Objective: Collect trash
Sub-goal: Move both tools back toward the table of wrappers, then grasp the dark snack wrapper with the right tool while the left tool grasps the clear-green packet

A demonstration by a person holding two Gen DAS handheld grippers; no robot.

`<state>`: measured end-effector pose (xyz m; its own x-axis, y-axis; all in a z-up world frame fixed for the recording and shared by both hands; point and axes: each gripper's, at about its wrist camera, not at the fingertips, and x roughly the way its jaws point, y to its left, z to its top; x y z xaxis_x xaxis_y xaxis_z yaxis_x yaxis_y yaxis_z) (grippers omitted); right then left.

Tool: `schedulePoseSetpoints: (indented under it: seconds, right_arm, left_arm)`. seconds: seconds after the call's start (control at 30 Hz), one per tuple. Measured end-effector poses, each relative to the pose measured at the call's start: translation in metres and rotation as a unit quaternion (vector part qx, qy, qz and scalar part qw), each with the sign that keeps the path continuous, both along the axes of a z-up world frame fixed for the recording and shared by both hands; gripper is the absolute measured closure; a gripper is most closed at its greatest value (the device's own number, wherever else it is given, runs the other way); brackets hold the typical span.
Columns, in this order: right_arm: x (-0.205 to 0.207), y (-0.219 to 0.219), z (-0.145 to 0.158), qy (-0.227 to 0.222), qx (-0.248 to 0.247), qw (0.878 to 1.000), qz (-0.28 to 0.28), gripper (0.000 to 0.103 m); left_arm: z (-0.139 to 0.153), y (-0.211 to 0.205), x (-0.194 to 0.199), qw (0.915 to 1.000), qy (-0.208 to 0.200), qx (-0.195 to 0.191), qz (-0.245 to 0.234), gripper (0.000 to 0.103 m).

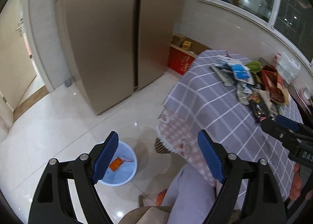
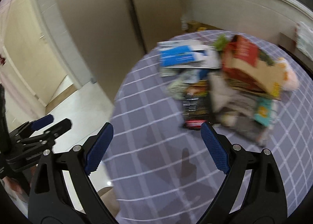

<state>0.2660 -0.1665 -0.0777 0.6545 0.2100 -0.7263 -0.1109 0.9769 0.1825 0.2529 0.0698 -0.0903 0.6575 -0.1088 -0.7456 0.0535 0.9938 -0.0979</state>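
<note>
Kitchen corner, pale glossy floor tiles, beige cabinet doors, window along one wall. One round table [image 1: 205, 104] under a grey checked cloth, bearing a single loose heap of trash [image 2: 225, 87]: cartons, wrappers and crumpled packets, overlapping too closely to count; a blue-and-white carton [image 2: 182, 56] and a red box [image 2: 242, 52] sit uppermost, a dark wrapper [image 1: 258, 106] nearest the table edge. One pale blue bin [image 1: 121, 167] on the floor beside the table, holding one orange wrapper [image 1: 115, 163] and some thin scrap. Two grippers: left gripper [image 1: 156, 157] above the bin and the person's grey-trousered leg, jaws spread wide, nothing between them; right gripper [image 2: 156, 147] over bare cloth just short of the heap, jaws likewise wide and empty. Risks, as judged: closing on the dark wrapper may pinch the loose cloth with it and drag the heap; light packets may slip from the pads and fall outside the bin; right view is blurred, so aim is uncertain.
</note>
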Motion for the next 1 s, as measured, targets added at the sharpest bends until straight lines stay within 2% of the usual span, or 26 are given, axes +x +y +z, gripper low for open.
schedulePoseSetpoints:
  seconds: [0.2,0.27,0.33,0.4,0.47,0.63,0.67,0.83,0.97,1.0]
  right_arm:
    - [0.017,-0.035,-0.014,0.024,0.0,0.999,-0.031,0.014]
    - [0.023,-0.04,-0.022,0.034,0.002,0.999,-0.039,0.021]
    - [0.027,-0.041,-0.024,0.03,-0.007,0.999,-0.037,0.023]
    - [0.034,-0.036,-0.024,0.024,-0.02,0.999,-0.027,0.03]
    - [0.039,-0.034,-0.024,0.024,-0.027,0.999,-0.03,0.05]
    - [0.038,-0.037,-0.027,0.02,-0.045,0.998,-0.037,0.065]
    - [0.037,-0.04,-0.027,0.02,-0.042,0.998,-0.038,0.073]
    - [0.027,-0.054,-0.025,0.033,-0.002,0.999,-0.031,0.08]
    - [0.011,-0.053,-0.022,0.031,0.013,0.999,-0.017,0.093]
    - [0.006,-0.054,-0.021,0.033,0.017,0.999,-0.012,0.093]
  left_arm:
    - [0.0,-0.03,0.015,0.9995,0.004,-0.001,-0.031,0.021]
    - [-0.001,-0.036,0.017,0.9992,0.005,-0.003,-0.039,0.021]
    - [-0.003,-0.043,0.021,0.9989,0.009,-0.005,-0.046,0.021]
    - [-0.004,-0.047,0.024,0.9988,0.012,-0.003,-0.048,0.021]
    - [-0.006,-0.052,0.027,0.9986,0.016,0.002,-0.05,0.021]
    - [-0.009,-0.062,0.03,0.9979,0.021,0.003,-0.06,0.021]
    - [-0.009,-0.063,0.03,0.9979,0.022,0.003,-0.061,0.021]
    - [-0.009,-0.07,0.027,0.9973,0.023,0.005,-0.069,0.021]
    - [-0.01,-0.072,0.024,0.9971,0.025,0.011,-0.07,0.021]
    - [-0.01,-0.073,0.023,0.997,0.025,0.011,-0.072,0.022]
